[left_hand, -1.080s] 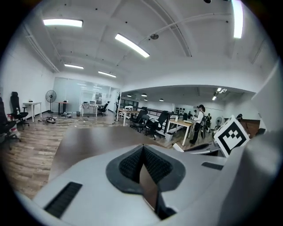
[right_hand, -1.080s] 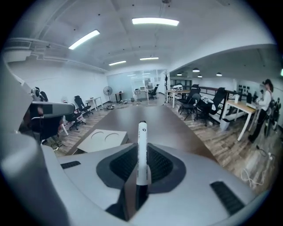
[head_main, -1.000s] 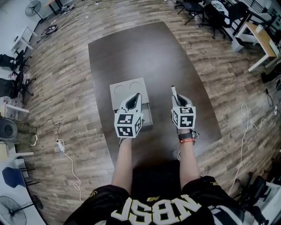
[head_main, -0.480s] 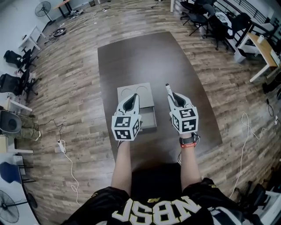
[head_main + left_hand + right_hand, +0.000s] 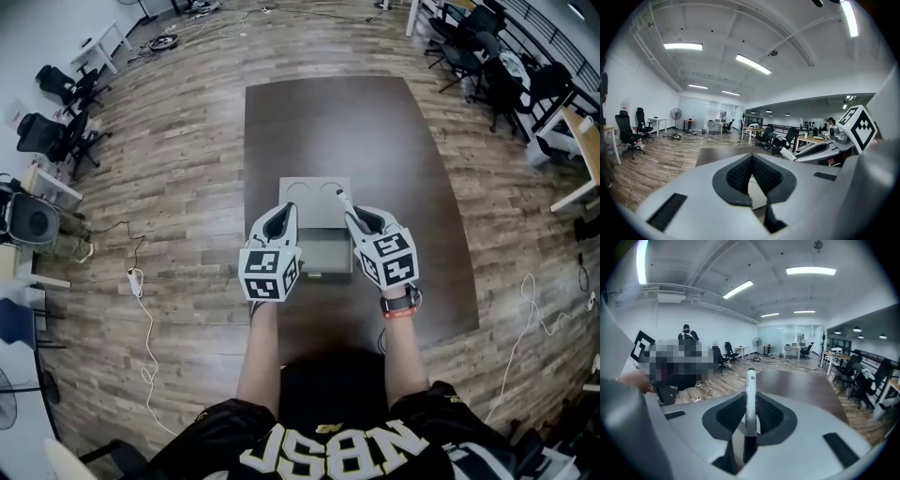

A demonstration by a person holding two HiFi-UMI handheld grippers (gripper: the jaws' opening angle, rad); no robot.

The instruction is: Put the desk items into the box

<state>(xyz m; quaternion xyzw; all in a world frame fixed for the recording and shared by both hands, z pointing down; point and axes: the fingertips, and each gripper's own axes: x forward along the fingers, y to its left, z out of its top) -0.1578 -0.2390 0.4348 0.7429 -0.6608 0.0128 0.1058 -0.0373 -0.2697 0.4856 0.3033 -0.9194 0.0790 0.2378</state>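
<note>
Both bare arms reach straight out in front of the person, side by side, over the long dark brown table [image 5: 328,122]; each hand holds its gripper up above the table top. The left gripper [image 5: 291,206] points forward and nearly flat, above the left edge of the pale grey flat box [image 5: 314,190]. The right gripper [image 5: 353,216] tips down a bit more and turns in a little, above the right edge of the box; the right wrist wears a dark band with a red stripe [image 5: 399,301].

In the left gripper view the black pads [image 5: 740,176] meet at their tips; nothing is between them. A small gap lower down shows something pale, maybe the box, but it is hard to tell.

In the right gripper view the jaws stand a little way apart and squeeze a white marker pen with a dark end [image 5: 750,399]; the pen stands up between the pads and pokes out past their tips. In the head view the pen points away from the person, with its tip over the right side of the box's lid; it is up in the air, not in the box.

The box sits on the near half of the table; a darker grey part of it lies nearer the person, between the two grippers.
</note>
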